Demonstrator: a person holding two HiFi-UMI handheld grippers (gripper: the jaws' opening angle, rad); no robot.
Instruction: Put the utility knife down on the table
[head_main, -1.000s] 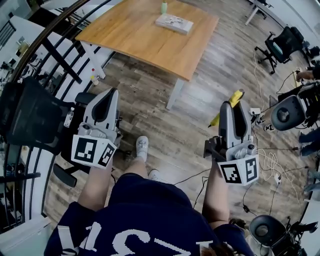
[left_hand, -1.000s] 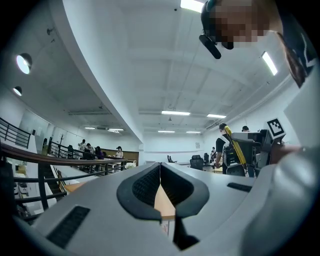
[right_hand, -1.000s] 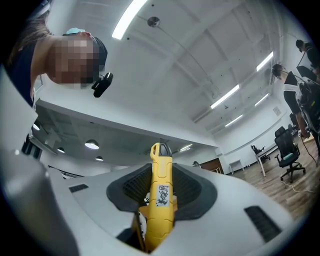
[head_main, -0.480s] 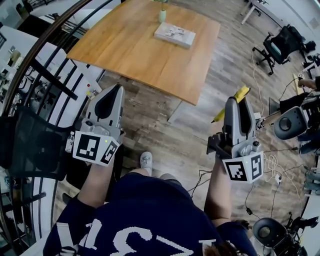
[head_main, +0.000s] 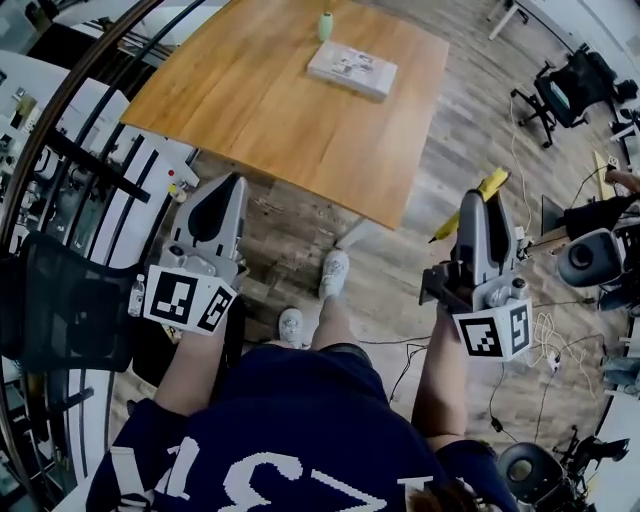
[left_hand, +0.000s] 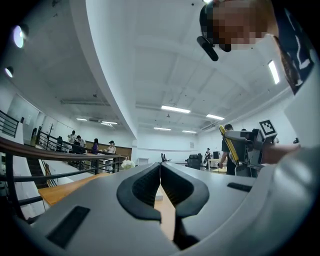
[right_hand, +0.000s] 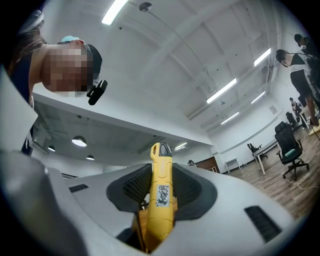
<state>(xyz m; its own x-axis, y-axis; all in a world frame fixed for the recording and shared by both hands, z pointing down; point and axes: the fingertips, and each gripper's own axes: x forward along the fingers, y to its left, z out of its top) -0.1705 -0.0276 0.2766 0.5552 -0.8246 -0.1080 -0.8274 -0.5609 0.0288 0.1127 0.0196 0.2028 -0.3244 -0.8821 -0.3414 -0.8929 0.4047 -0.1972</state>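
The yellow utility knife (right_hand: 161, 192) stands clamped between the jaws of my right gripper (right_hand: 161, 187). In the head view the utility knife (head_main: 470, 205) sticks out past the tip of the right gripper (head_main: 484, 208), over the wood floor to the right of the wooden table (head_main: 280, 100). My left gripper (head_main: 225, 190) is held just short of the table's near edge; in the left gripper view the left gripper (left_hand: 160, 167) has its jaws pressed together with nothing between them.
A flat white box (head_main: 351, 68) and a small green bottle (head_main: 325, 25) sit at the table's far side. A black railing (head_main: 60, 150) and a dark chair (head_main: 60, 300) lie left. Office chairs (head_main: 575, 85) and floor cables (head_main: 535, 330) are at right.
I have stepped toward the table: it sits nearer and larger in the head view, and a foot has swung forward. Both grippers keep their hold and pose.
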